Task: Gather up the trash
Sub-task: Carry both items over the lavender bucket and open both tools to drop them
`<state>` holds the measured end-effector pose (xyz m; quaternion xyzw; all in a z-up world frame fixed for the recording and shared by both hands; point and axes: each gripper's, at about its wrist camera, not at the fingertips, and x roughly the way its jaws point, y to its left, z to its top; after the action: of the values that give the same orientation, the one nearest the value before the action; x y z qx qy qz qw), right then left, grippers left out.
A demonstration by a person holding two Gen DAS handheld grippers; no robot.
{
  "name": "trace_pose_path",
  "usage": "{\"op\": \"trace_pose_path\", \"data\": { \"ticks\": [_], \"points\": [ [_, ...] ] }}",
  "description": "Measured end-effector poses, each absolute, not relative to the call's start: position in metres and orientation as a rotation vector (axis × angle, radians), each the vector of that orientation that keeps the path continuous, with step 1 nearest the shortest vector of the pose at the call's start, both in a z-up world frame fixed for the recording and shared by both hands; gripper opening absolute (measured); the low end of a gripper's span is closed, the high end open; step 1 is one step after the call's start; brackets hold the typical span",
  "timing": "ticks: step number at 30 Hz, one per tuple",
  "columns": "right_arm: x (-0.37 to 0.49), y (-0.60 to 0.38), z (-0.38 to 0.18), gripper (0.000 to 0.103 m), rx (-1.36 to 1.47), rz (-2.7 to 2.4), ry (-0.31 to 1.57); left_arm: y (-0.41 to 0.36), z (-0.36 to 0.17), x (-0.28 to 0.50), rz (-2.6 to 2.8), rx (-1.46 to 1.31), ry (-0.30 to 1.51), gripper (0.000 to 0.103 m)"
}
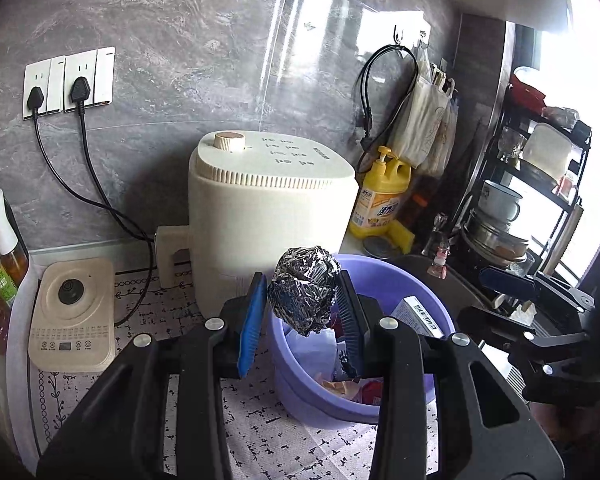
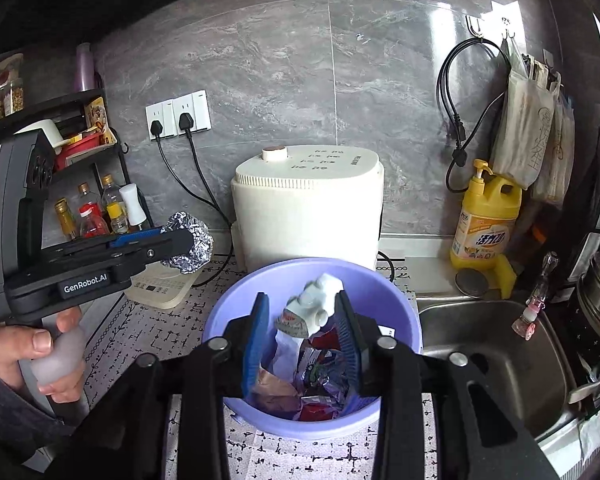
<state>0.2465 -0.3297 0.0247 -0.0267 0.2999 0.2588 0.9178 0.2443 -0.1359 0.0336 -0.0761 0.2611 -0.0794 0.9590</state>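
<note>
My left gripper (image 1: 302, 294) is shut on a crumpled foil ball (image 1: 304, 288) and holds it just above the left rim of the purple basin (image 1: 380, 272). The foil ball (image 2: 192, 242) and left gripper (image 2: 180, 240) also show at the left of the right wrist view. My right gripper (image 2: 304, 308) is shut on a squashed white carton with a spout (image 2: 314, 302), held over the purple basin (image 2: 228, 312). The basin holds several wrappers and scraps (image 2: 312, 380). The right gripper (image 1: 512, 292) shows at the right of the left wrist view.
A cream air fryer (image 2: 308, 208) stands behind the basin. A yellow detergent bottle (image 2: 486, 220) and a steel sink (image 2: 492, 356) are to the right. A cream induction cooker (image 1: 74, 316) and sauce bottles (image 2: 96, 212) are to the left. A patterned mat (image 1: 260, 432) covers the counter.
</note>
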Motion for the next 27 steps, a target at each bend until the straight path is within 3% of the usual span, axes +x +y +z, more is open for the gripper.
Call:
{"op": "trace_pose_path", "data": {
  "ticks": [1,23,25,26,27],
  "points": [
    [0.245,-0.334,0.025,0.067,-0.053,0.521,0.603,-0.137,0.033,0.245,-0.166,-0.155,0.531,0.036],
    [0.22,-0.431,0.008,0.065,0.081,0.3,0.672,-0.198,0.014,0.276,-0.298,-0.14,0.603,0.038],
    [0.219,-0.437,0.006,0.065,0.087,0.29,0.683,-0.204,0.009,0.28,-0.325,-0.148,0.635,0.046],
    [0.219,-0.439,0.005,0.065,0.088,0.286,0.69,-0.206,0.008,0.281,-0.325,-0.146,0.642,0.06],
    [0.219,-0.44,0.005,0.066,0.087,0.284,0.695,-0.207,0.008,0.279,-0.317,-0.143,0.636,0.066]
  ]
}}
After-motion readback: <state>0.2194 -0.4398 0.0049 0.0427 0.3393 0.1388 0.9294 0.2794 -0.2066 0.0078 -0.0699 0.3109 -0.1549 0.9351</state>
